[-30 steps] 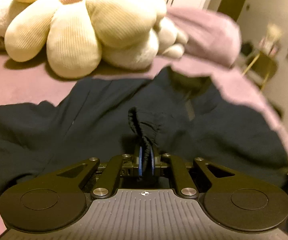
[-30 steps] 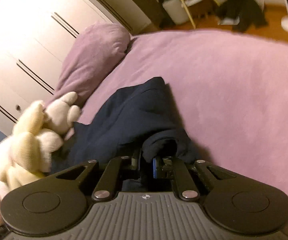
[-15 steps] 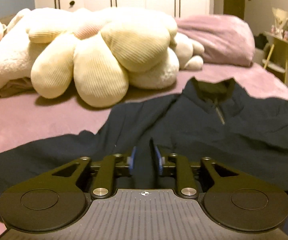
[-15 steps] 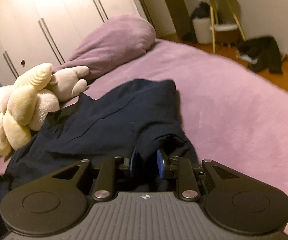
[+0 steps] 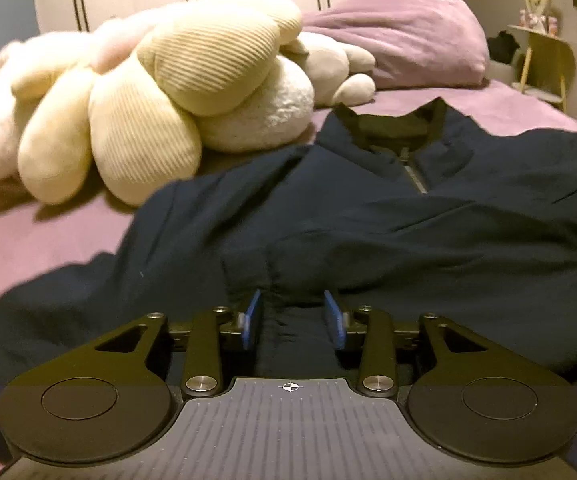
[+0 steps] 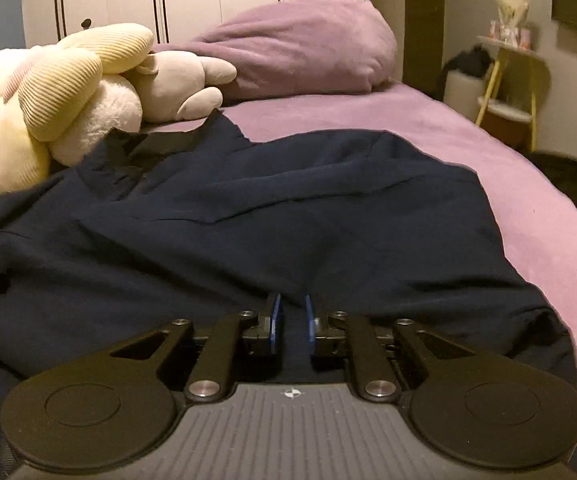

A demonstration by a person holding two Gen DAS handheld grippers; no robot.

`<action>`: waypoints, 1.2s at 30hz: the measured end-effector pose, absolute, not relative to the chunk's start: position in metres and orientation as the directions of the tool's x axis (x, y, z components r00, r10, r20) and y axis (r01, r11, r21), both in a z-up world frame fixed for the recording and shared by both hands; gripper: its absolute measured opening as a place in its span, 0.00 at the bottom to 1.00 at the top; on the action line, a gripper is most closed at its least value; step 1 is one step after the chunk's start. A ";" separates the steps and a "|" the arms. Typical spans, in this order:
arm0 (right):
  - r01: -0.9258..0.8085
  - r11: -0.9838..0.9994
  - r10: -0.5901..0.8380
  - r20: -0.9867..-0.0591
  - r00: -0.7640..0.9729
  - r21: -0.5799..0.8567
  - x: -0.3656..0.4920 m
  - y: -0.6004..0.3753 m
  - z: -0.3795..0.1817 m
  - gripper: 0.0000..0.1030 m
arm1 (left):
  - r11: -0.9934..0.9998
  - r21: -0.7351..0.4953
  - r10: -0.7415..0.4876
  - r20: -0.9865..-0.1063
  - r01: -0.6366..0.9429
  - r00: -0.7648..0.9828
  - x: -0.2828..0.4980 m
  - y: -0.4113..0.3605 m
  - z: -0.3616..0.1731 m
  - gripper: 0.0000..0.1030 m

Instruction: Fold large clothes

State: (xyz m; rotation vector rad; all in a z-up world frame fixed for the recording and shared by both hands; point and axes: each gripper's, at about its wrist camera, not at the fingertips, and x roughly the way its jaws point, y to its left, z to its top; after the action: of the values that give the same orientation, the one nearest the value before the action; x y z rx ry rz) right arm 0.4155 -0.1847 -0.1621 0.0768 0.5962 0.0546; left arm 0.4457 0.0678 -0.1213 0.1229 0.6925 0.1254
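A second ago my left claw [image 5: 293, 319] pinches a gathered ridge of the navy pullover [image 5: 368, 232]; now its jaws stand wide apart and the cloth lies loose between them. My right claw [image 6: 291, 323] has let go too, its jaws parted a little over flat fabric. The pullover, bunched before, now lies spread across the bed [image 6: 428, 128], collar toward the plush toys [image 5: 160, 92].

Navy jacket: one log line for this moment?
navy jacket: spread on purple bed | left gripper: open | right gripper: open | fold: pending
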 end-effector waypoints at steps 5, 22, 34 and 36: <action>0.006 0.998 0.033 -0.564 0.825 0.068 0.436 -0.183 -0.160 0.05 | 0.991 0.071 0.135 -0.646 -0.117 0.751 0.455 0.086 -0.123 0.62; -0.018 0.979 0.129 -0.547 0.827 0.205 0.363 -0.213 -0.159 0.05 | 0.997 -0.003 0.058 -0.683 -0.082 0.728 0.397 0.096 -0.098 0.65; -0.033 0.996 0.071 -0.573 0.817 0.078 0.363 -0.193 -0.164 0.07 | 0.997 -0.039 0.021 -0.712 -0.070 0.702 0.371 0.096 -0.093 0.66; -0.035 0.996 0.079 -0.569 0.818 0.087 0.364 -0.194 -0.165 0.07 | 0.998 -0.017 0.027 -0.727 -0.057 0.686 0.372 0.094 -0.099 0.66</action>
State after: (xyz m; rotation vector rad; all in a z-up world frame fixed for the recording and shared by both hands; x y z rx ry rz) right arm 0.3644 -0.1941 -0.1652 0.0742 0.6095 0.0605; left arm 0.3716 0.0942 -0.0992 -0.0391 0.8131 0.0470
